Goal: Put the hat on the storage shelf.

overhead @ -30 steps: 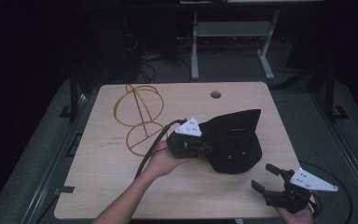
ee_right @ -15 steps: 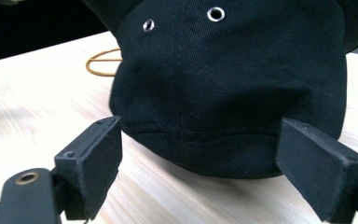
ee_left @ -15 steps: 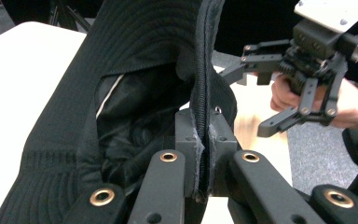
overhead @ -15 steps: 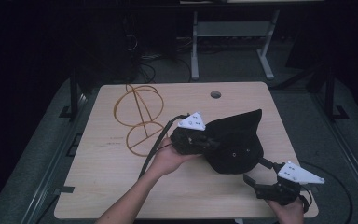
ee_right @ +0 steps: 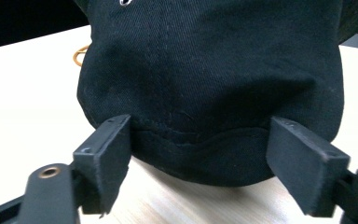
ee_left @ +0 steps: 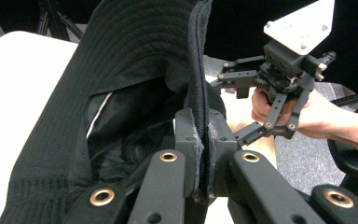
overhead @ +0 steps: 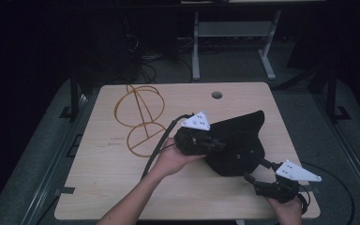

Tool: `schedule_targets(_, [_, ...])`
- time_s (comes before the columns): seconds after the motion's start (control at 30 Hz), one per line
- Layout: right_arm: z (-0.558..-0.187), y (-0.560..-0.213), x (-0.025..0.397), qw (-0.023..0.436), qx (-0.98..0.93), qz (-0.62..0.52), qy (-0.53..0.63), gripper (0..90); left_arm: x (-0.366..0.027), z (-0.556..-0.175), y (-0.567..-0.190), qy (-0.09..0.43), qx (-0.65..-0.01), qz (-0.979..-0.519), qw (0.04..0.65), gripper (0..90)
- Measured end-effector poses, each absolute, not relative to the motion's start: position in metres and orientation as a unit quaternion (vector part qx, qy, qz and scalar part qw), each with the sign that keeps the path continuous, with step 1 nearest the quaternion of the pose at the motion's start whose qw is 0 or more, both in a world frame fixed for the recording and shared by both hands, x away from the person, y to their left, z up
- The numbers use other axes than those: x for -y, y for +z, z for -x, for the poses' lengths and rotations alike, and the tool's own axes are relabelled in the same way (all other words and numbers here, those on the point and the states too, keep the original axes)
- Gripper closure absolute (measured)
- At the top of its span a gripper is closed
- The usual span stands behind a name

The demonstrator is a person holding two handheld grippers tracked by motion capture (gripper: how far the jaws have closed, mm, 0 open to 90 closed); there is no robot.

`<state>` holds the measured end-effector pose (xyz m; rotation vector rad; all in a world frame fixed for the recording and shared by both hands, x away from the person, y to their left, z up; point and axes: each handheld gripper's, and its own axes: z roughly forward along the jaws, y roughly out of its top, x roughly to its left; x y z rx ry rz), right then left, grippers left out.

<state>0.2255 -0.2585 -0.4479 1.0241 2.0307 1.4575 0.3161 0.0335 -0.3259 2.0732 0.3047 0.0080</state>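
High view: we hold a tool in each hand over the tabletop (overhead: 98,187). Our left tool (overhead: 194,139) sits at the near-left edge of a black cap (overhead: 239,140), which spreads away from it to the right and toward the far side. Our right tool (overhead: 262,180) is just beyond the cap's near-right edge, its jaws pointing up at the cloth. Off to the far left of the left tool lies a wire frame (overhead: 138,117) of tan hoops, well apart from the cap, and a round hole (overhead: 217,95) marks the tabletop farther back.

Left tool view: the left tool (ee_left: 200,154) is clamped tight on the cap (ee_left: 135,60) — the two jaws press together with a stitched seam of the rim pinched between them, no gap to either side of the cloth. The cap rises ahead of the jaws and leans left, its dark lining showing in the open hollow. Beyond it, to the right, we see the right tool (ee_left: 237,102) in a hand (ee_left: 307,112), jaws spread and aimed at the cap's edge.

Right tool view: the right tool (ee_right: 200,154) is wide open — its jaws stand on either side of the cap's (ee_right: 209,70) rounded lower edge, which bulges toward us between them. We cannot tell whether the pads touch the cloth. The tabletop (ee_right: 28,93) lies under and beside the cap.
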Motion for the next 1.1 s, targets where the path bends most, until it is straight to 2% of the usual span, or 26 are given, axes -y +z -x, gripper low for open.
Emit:
schedule_targets(0.1, [-0.227,-0.450,0.258,0.220,-0.734,-0.365,0.528,32.7,-0.032,-0.316,-0.326,0.002,-0.122,-0.858,0.499,85.7])
schedule_targets(0.2, [-0.227,-0.451,0.259,0.218,-0.736,-0.360,0.530,45.2,-0.031,-0.315,-0.326,0.003,-0.119,-0.858,0.499,85.7])
schedule_targets(0.6, [-0.233,-0.453,0.254,0.225,-0.747,-0.340,0.526,81.5,-0.029,-0.313,-0.326,-0.001,-0.114,-0.860,0.497,85.7])
schedule_targets(0.9, [-0.229,-0.449,0.257,0.233,-0.747,-0.338,0.523,85.3,-0.032,-0.312,-0.324,0.008,-0.111,-0.864,0.491,84.2])
schedule_targets(1.1, [-0.226,-0.443,0.261,0.236,-0.743,-0.341,0.526,85.5,-0.036,-0.312,-0.323,0.020,-0.115,-0.868,0.482,72.4])
